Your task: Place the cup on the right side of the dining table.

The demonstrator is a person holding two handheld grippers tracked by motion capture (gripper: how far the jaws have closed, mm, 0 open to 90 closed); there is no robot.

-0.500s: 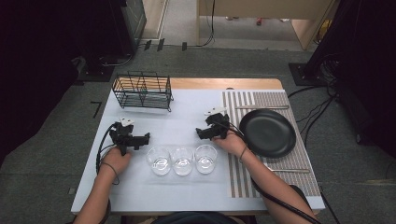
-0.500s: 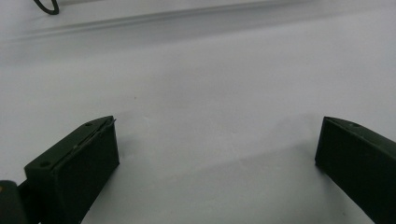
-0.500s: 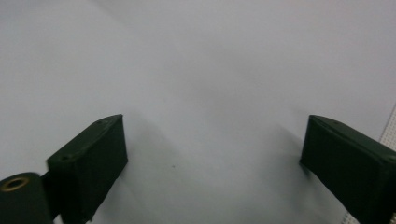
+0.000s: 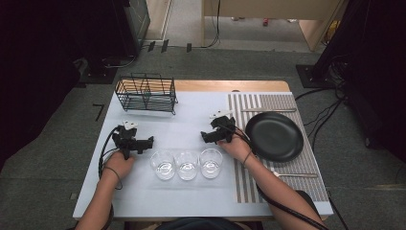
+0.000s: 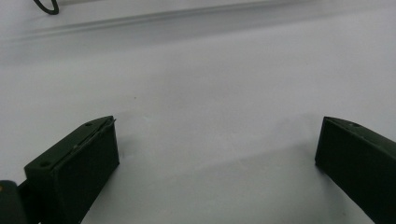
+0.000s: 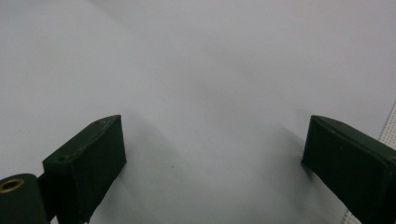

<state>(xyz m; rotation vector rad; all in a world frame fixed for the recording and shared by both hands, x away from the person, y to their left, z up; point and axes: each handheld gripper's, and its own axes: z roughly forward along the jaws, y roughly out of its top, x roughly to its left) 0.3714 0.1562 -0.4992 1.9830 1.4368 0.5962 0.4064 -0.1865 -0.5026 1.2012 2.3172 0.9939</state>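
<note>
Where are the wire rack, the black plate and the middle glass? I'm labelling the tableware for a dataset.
wire rack (image 4: 146, 93), high view, on its top wires.
black plate (image 4: 274, 136), high view, on its flat centre.
middle glass (image 4: 187, 166), high view, on its base, seen through the open top.

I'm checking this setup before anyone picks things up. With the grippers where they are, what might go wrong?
The three clear glasses stand in a tight row, seemingly touching, so gripping one may knock its neighbour. The right gripper and left gripper, both open, sit close to the row's ends; a careless sweep might tip a glass. The black plate lies just beside the right hand and could get nudged.
</note>
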